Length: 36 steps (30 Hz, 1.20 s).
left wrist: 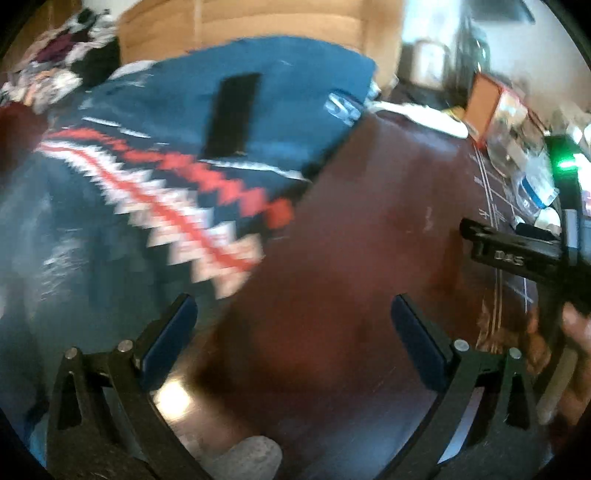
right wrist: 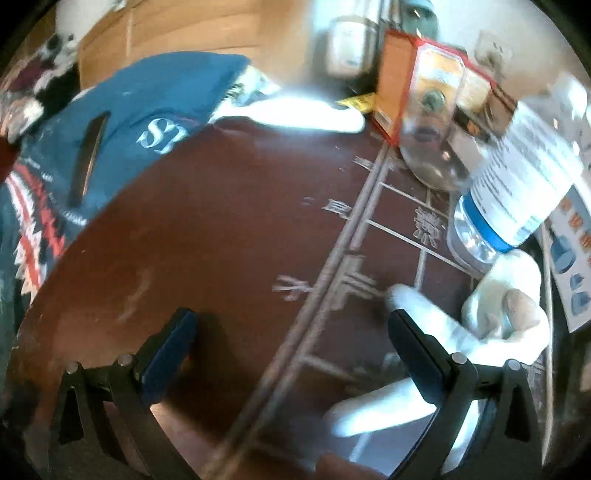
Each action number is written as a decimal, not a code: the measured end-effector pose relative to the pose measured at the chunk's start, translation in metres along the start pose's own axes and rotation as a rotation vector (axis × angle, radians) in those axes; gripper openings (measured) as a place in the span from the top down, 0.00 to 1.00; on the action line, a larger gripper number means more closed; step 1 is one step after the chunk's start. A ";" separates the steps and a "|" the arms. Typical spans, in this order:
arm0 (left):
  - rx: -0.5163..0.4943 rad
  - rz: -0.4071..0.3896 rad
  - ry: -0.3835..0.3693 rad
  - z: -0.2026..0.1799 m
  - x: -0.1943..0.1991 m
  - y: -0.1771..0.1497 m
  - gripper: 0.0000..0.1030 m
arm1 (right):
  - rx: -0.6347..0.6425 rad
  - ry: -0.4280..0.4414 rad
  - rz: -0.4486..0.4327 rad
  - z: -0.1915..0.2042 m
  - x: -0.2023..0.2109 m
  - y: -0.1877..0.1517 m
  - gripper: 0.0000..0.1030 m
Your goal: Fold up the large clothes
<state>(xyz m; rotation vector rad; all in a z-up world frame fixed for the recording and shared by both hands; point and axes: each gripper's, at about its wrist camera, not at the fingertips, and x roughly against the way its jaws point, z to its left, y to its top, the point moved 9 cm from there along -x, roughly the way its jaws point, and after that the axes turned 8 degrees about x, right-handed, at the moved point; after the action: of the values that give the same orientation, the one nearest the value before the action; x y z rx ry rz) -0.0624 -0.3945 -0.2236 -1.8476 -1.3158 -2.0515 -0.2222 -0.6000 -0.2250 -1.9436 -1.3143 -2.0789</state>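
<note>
A navy sweater (left wrist: 155,155) with a red and white zigzag band, a black neck label and a white logo lies on the dark red-brown table (left wrist: 369,229), filling the left of the left wrist view. My left gripper (left wrist: 293,314) is open above the table at the sweater's lower edge, its left finger over the fabric, nothing between the pads. In the right wrist view the same sweater (right wrist: 122,122) sits far left. My right gripper (right wrist: 291,328) is open over bare table (right wrist: 229,229), holding nothing. The right gripper's black body (left wrist: 524,254) shows at the left view's right edge.
A clothes pile (left wrist: 55,66) lies at the back left by a wooden cabinet (left wrist: 240,22). Along the table's right side stand an orange box (right wrist: 399,85), a glass jar (right wrist: 432,147), a labelled plastic bottle (right wrist: 517,184), and white cloth (right wrist: 491,321). A white item (right wrist: 303,110) lies behind.
</note>
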 end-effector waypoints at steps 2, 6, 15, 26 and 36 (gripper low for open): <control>-0.014 0.003 0.050 -0.017 -0.019 0.006 0.00 | 0.001 -0.016 -0.007 -0.013 0.000 0.001 0.00; -0.067 0.040 0.034 -0.067 -0.029 0.006 0.00 | 0.003 -0.005 -0.021 -0.027 0.002 -0.008 0.00; -0.090 -0.014 0.019 -0.126 -0.027 0.000 0.00 | -0.028 0.010 -0.015 -0.044 0.005 -0.018 0.00; -0.107 -0.015 -0.002 -0.121 -0.024 -0.006 0.00 | -0.028 0.017 -0.009 -0.044 0.006 -0.018 0.00; -0.113 -0.015 -0.009 -0.121 -0.023 -0.006 0.00 | -0.028 0.019 -0.008 -0.043 0.006 -0.018 0.00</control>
<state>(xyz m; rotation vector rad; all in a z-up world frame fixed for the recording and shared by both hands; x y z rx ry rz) -0.1536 -0.4771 -0.2346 -1.8989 -1.2431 -2.1703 -0.2684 -0.6097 -0.2249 -1.9270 -1.2986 -2.1250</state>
